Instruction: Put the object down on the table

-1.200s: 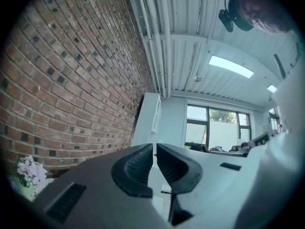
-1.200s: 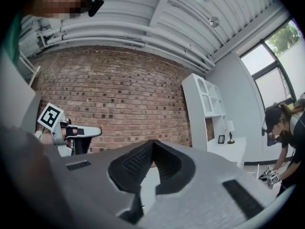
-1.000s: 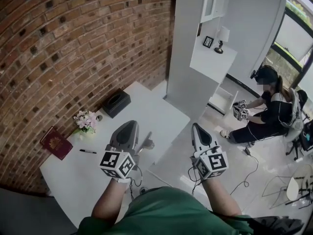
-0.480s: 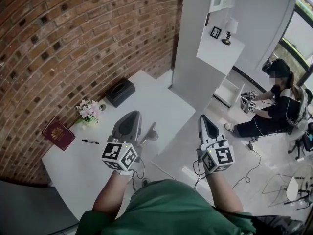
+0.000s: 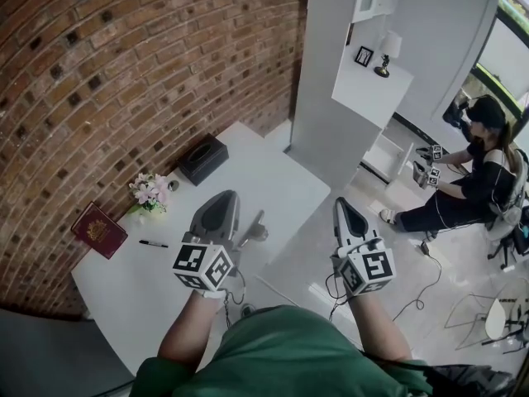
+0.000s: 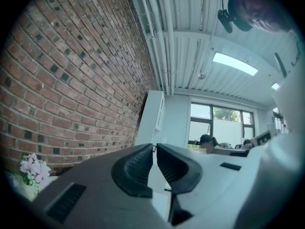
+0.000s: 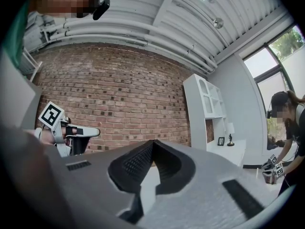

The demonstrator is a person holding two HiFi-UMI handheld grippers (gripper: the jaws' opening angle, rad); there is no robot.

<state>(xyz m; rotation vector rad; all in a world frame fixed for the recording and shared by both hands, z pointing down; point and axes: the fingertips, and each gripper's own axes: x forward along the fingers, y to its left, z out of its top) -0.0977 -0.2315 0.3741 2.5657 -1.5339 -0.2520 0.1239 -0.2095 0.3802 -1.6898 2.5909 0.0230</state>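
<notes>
Brick wall (image 5: 99, 73) along the far left, with a white bench (image 5: 273, 180) below it. A white shelf unit (image 5: 331, 98) stands at the bench's far right end. A second person (image 5: 471, 188) crouches on the floor far right, well apart. Left claw (image 5: 221, 198) hangs above the bench's near right part, clenched: in its own view the pads (image 6: 154, 149) stand all but together with only background in the slit. Right claw (image 5: 340, 203) hangs off the bench edge, above the floor, clenched too, tips meeting (image 7: 153, 144), nothing between. So neither claw carries anything. Judgement: the task's thing is not in hand and is likely already down on the bench, though which item it is cannot be told. On the bench: a black box (image 5: 204, 157) far side, a red book (image 5: 98, 230) at the left edge, flowers (image 5: 149, 193) between the two, and a pen (image 5: 153, 243) just right of the book, long axis running left-right. All lie left of the left claw, the nearer one.
</notes>
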